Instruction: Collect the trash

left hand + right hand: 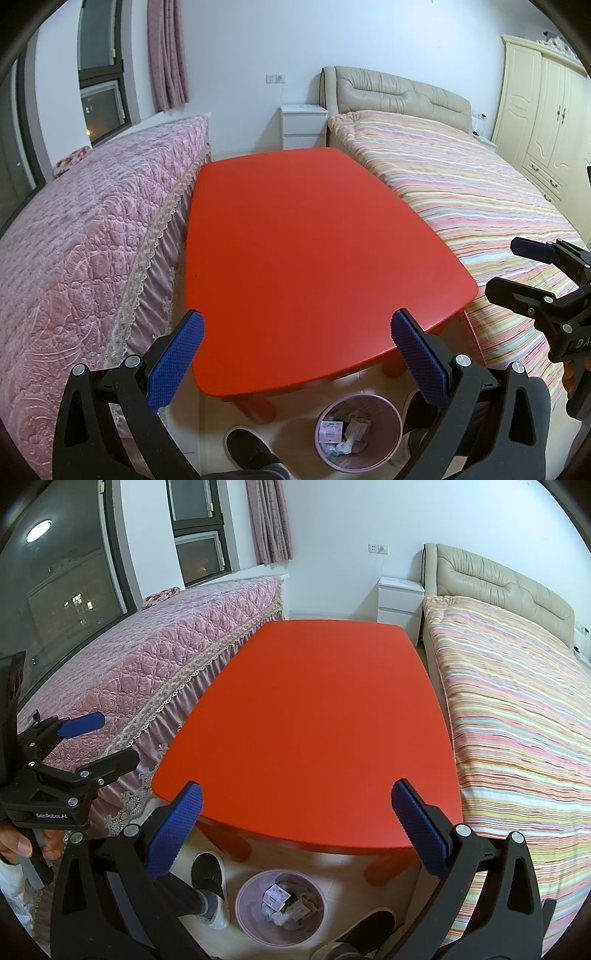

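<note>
While both grippers hang above the near edge of the red table [314,240], their jaws stand wide apart and hold nothing. The left gripper [295,354] is on the side of the pink quilted cover [81,240], the right gripper [295,827] nearer to the striped bed [517,720]. Below them, on the floor by the table legs, stands the pink bin [248,921]. The trash [286,902], crumpled paper and wrappers, lies inside it. A dark slipper [247,448] is just beside the bin.
</note>
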The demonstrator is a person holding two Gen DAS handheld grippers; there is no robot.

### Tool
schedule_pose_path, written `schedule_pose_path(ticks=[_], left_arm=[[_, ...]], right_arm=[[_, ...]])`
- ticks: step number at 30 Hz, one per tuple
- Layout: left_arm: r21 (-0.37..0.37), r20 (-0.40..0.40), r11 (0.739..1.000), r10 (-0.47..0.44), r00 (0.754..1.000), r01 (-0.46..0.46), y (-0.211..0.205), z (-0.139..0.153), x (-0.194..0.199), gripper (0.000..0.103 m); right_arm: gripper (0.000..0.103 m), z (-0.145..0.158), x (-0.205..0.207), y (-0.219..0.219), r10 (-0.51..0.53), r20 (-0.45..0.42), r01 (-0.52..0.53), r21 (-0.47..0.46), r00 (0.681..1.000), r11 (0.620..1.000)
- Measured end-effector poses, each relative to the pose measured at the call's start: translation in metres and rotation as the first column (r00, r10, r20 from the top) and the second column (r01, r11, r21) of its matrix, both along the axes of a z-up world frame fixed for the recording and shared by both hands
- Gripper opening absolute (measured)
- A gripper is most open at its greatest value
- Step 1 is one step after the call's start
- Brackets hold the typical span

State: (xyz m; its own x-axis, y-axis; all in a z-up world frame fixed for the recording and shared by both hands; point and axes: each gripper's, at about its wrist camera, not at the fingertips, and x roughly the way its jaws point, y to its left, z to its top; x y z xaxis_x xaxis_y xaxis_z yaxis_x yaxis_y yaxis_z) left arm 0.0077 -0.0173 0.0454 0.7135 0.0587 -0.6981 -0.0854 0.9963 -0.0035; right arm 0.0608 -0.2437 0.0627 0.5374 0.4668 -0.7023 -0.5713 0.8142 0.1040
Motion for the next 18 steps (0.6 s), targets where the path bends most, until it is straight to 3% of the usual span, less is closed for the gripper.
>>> schedule_pose_path(ticks=[18], left_arm=[[-0.004,-0.011,1.0,-0.009,1.0,0.009,-0.0007,-0.0015,0.0023,0.097]], right_arm=[[0.1,-0.0021,-0.0012,0.0006,-0.004,-0.003,0.004,-0.003,1.0,1.0]])
